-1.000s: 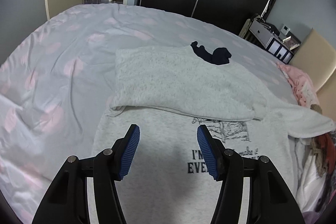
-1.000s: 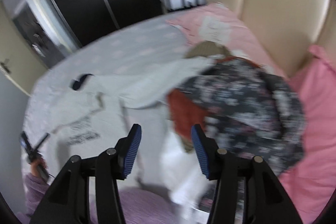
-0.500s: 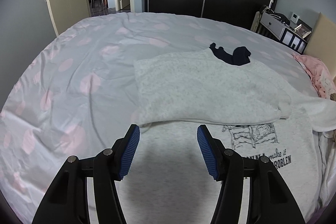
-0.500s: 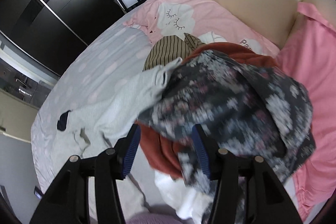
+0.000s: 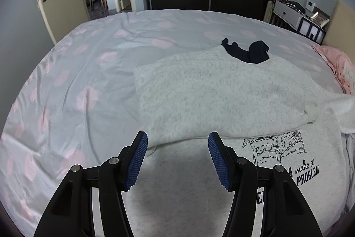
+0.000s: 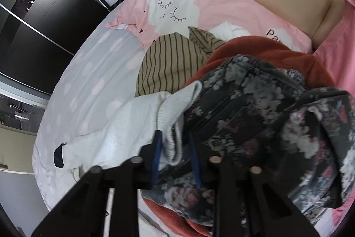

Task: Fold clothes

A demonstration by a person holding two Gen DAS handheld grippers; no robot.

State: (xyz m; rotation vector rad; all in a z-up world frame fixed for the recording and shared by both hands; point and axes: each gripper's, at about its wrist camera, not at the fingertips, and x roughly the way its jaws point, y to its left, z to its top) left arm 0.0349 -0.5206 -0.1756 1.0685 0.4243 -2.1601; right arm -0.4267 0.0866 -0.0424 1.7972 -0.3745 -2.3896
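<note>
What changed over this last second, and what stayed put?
The right gripper swung down toward the clothes pile and its jaws have just been closing, now pinching the white ribbed cuff beside the floral garment. The left gripper drifted slightly leftward, still open and empty above the grey sweatshirt, which lies unmoved.

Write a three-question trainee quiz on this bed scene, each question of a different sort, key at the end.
1. True or false: the left gripper holds the grey sweatshirt.
2. What has the right gripper closed on? A) striped top B) white ribbed cuff C) floral garment
3. Fill in: the small item beyond the sweatshirt's folded part is coloured ____.

Key: 1 false, its jaws stand open above it. 2 B, the white ribbed cuff. 3 dark navy, the dark item.
</note>
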